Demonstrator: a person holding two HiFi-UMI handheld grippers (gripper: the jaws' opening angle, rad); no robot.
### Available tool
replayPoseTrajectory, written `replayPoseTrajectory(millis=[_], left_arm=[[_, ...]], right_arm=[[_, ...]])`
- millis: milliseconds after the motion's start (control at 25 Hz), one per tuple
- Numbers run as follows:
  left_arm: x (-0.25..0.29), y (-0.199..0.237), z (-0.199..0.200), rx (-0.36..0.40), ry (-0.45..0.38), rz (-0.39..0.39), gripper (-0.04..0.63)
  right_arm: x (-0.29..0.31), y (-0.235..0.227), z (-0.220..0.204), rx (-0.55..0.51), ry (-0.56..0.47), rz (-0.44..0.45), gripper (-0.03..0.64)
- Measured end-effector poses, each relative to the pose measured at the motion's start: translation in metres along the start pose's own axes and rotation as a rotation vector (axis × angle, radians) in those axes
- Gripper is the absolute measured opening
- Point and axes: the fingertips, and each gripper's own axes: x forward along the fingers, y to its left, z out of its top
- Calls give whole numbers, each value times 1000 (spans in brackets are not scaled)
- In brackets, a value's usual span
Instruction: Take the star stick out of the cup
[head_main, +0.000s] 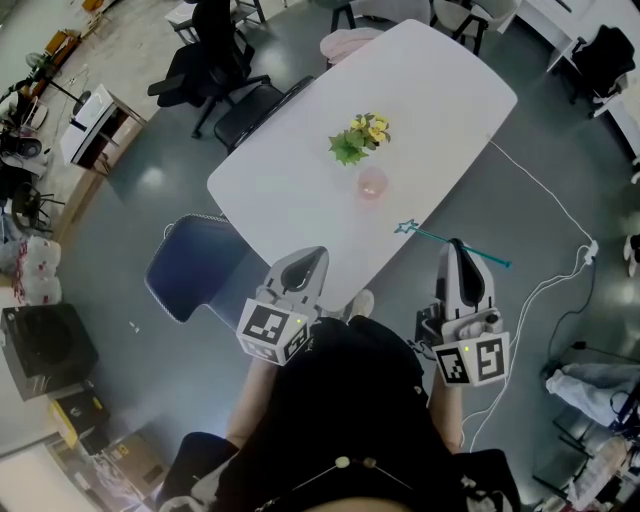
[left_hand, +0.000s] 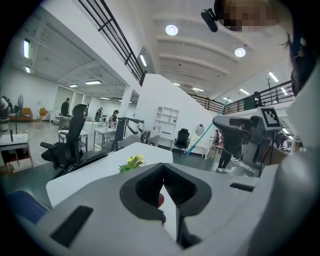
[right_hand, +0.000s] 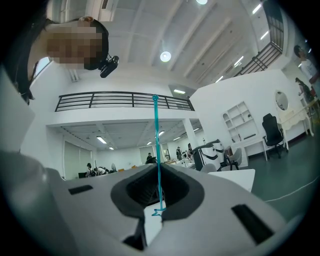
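Observation:
The star stick (head_main: 455, 248) is a thin teal rod with a small star (head_main: 405, 227) at its left end. It lies level over the table's near right edge, out of the cup. My right gripper (head_main: 457, 244) is shut on the rod's middle. In the right gripper view the stick (right_hand: 157, 145) rises straight up from between the jaws, its star (right_hand: 158, 212) low in front of them. The pink translucent cup (head_main: 372, 183) stands upright on the white table (head_main: 300, 190), farther in. My left gripper (head_main: 311, 254) hovers at the near table edge, shut and empty.
A small yellow-flowered plant (head_main: 360, 138) stands just behind the cup. A blue chair (head_main: 190, 265) sits left of the table's near corner and black office chairs (head_main: 215, 60) stand at its far left. A white cable (head_main: 545, 195) runs over the floor on the right.

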Motion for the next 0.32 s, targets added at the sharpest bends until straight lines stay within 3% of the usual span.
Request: replayPoseTrajectory(millis=[320], left_arm=[[-5,3,0,-4,-1,6,3]], right_arm=[[-1,1,0,13,6,-10,21]])
